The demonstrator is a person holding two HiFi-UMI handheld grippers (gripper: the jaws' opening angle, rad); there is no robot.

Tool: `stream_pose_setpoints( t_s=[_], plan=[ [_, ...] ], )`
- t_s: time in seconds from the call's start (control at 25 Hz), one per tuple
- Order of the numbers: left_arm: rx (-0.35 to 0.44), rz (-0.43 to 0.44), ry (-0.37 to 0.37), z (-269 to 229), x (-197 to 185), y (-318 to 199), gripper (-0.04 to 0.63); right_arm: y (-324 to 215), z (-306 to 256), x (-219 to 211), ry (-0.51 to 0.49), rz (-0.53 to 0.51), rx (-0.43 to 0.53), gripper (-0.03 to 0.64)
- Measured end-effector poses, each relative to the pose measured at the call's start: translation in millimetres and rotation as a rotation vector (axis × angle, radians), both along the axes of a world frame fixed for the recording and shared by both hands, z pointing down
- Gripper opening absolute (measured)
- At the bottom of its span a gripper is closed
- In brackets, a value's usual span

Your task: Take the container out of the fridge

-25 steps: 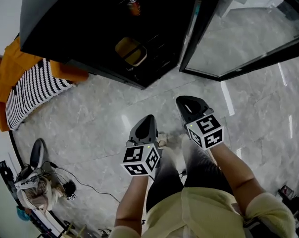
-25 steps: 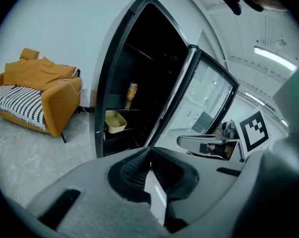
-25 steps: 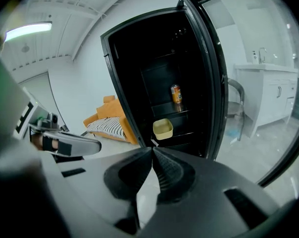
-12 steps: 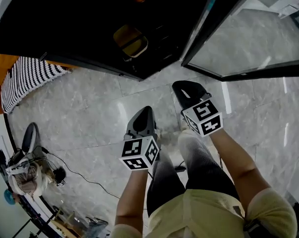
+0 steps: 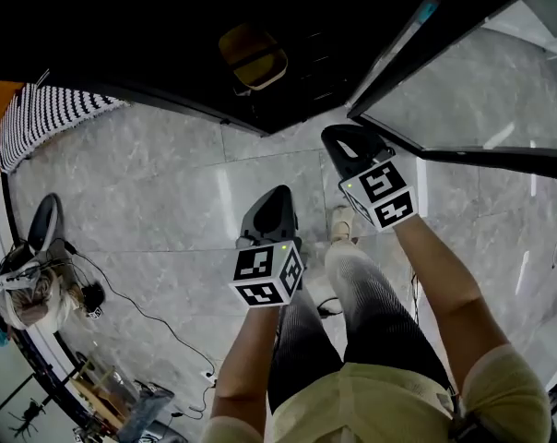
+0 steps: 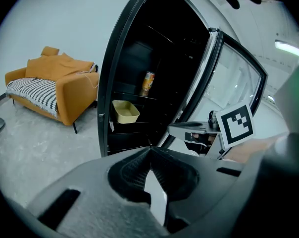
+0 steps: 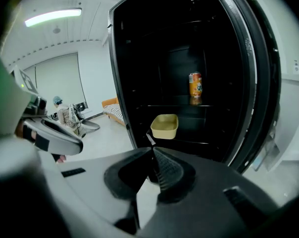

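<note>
A shallow yellow container (image 5: pixel 253 55) sits on a lower shelf of the open black fridge (image 6: pixel 115 58). The left gripper view shows the container (image 6: pixel 125 111) near the shelf's front, and the right gripper view shows the container (image 7: pixel 165 126) too. An orange can (image 7: pixel 195 87) stands one shelf higher. My left gripper (image 5: pixel 278 194) hangs over the floor in front of the fridge, shut and empty. My right gripper (image 5: pixel 338 137) is closer in, beside the door's lower edge, also shut with nothing held.
The fridge's glass door (image 5: pixel 481 100) stands open on the right. An orange sofa with a striped blanket (image 6: pixel 50 83) is left of the fridge. Cables and gear (image 5: pixel 39 284) lie on the grey floor at the left. A person's legs (image 5: pixel 352 303) are below the grippers.
Both grippers have sunk and come closer to the open fridge, the right one turning on its axis. The fridge has slid up the head view. Both stay shut.
</note>
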State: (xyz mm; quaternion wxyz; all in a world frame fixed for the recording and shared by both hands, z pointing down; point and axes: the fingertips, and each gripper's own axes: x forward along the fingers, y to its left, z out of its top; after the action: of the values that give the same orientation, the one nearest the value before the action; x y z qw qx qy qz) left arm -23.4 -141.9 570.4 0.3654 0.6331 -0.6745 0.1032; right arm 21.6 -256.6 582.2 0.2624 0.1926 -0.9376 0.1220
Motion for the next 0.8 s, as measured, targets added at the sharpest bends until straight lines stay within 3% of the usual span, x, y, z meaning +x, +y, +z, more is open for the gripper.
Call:
stream_pose_setpoints(
  t_s=[0.36, 0.8],
  plan=[
    [0.036, -0.090, -0.068, 17.0, -17.8, -18.1, 0.023, -15.4, 23.5, -36.5, 0.023, -0.182, 0.106, 0.031],
    [0.065, -0.171, -0.070, 40.8, -34.4, -47.2, 0.023, -35.8, 52.3, -77.5, 0.090, -0.382, 0.216, 0.031]
  ],
)
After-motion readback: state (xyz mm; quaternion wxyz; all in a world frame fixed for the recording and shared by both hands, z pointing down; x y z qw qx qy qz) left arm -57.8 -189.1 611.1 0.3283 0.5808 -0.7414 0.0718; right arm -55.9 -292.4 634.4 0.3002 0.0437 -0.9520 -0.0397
